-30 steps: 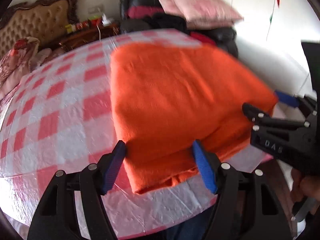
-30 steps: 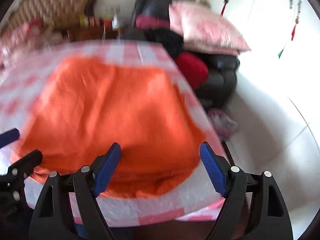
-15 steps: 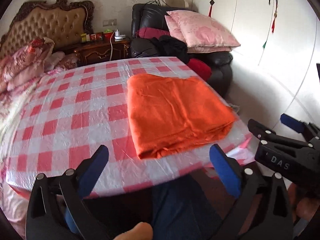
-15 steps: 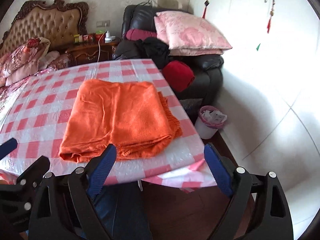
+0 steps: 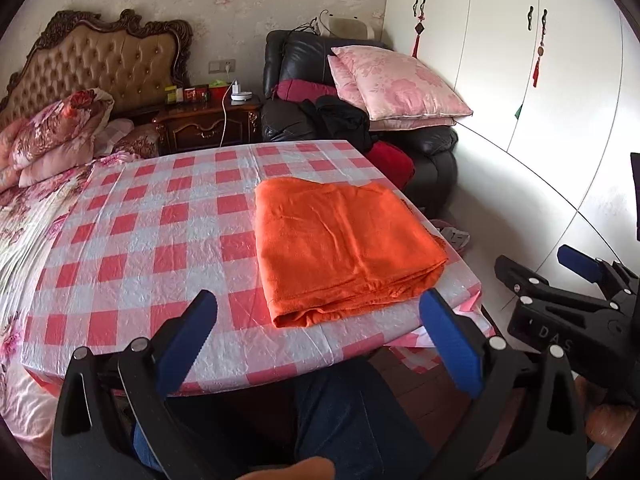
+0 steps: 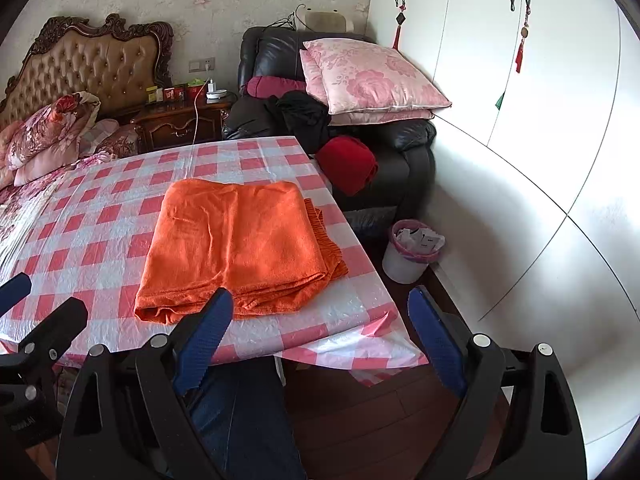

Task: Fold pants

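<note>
both grippers hang clear of the table, the left gripper (image 5: 316, 348) and right gripper (image 6: 320, 346) each with jaws spread wide and empty. beyond them the orange pants (image 6: 236, 248) lie folded near the checked tablecloth's (image 5: 132, 240) front right corner. soft, light, limp cloth; best pinched at the stacked near edge.

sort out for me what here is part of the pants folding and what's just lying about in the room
Part of the job:
- orange pants, folded on the checked tablecloth
- left gripper, open, empty
- right gripper, open, empty

Just lying about:
- pink pillows
- black armchair
- waste bin
- nightstand
</note>
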`<move>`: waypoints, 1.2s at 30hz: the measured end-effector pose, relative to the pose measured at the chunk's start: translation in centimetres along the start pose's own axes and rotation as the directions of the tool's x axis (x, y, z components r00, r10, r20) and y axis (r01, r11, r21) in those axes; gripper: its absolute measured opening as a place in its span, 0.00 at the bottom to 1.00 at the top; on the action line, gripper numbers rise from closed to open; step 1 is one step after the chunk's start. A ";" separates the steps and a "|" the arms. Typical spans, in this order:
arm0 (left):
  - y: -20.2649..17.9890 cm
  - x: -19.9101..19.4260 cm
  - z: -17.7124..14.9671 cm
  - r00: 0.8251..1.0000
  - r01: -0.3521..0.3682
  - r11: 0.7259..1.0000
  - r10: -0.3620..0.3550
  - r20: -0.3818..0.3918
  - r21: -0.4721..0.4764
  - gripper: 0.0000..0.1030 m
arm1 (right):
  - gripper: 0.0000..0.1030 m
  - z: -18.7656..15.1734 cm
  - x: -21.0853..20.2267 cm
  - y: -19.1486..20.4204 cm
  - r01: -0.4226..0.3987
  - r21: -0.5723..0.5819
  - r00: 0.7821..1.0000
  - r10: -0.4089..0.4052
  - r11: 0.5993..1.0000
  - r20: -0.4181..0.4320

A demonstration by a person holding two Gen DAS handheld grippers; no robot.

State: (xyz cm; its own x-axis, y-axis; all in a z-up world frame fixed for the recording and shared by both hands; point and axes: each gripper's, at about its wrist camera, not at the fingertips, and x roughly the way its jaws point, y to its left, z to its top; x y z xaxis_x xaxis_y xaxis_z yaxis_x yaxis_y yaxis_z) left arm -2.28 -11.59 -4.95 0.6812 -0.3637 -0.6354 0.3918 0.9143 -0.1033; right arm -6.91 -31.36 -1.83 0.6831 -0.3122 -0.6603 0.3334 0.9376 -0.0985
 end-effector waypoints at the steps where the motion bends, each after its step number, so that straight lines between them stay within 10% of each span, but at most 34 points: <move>1: 0.0 0.1 0.0 1.000 0.000 1.000 0.000 -0.002 0.001 0.98 | 0.84 0.0 0.0 -0.1 -0.001 0.002 1.000 0.001 1.000 -0.001; 36: -0.2 0.6 -0.3 1.000 0.016 1.000 -0.016 -0.020 0.001 0.98 | 0.84 -0.3 0.1 0.1 -0.004 0.006 1.000 0.005 1.000 -0.006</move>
State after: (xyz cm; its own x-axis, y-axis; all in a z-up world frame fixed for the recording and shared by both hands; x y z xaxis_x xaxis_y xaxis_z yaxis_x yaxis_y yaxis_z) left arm -2.11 -11.91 -5.54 0.6622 -0.3748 -0.6489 0.4035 0.9080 -0.1127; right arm -6.98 -31.22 -2.17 0.6806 -0.3070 -0.6652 0.3340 0.9381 -0.0913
